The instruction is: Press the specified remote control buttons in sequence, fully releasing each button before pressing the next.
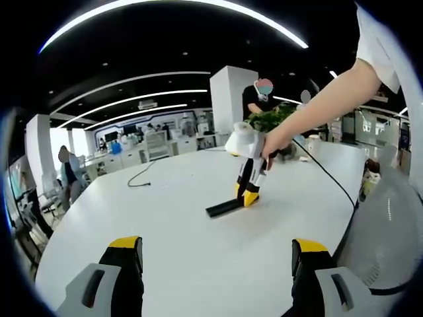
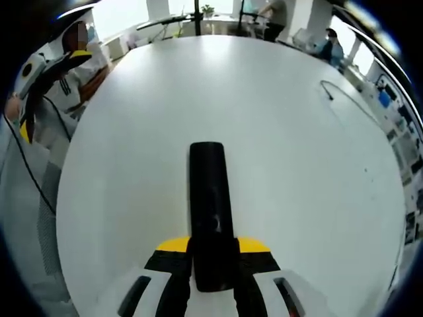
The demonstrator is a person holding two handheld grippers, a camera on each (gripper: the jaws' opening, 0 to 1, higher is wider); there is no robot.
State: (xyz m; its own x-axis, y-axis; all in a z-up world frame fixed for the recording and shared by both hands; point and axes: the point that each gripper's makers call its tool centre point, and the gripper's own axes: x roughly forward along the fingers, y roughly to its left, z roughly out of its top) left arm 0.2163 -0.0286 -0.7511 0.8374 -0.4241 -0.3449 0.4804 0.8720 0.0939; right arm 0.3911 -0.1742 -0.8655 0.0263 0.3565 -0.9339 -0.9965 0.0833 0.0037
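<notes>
No legible text or labels.

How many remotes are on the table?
1. The black rectangular remote control lies flat on the white table, its near end under the right tool. None seems hidden.

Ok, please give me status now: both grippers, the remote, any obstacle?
Left gripper open, hovering above table. Right gripper down over black remote; jaw state unclear. Cable lies well clear.
</notes>
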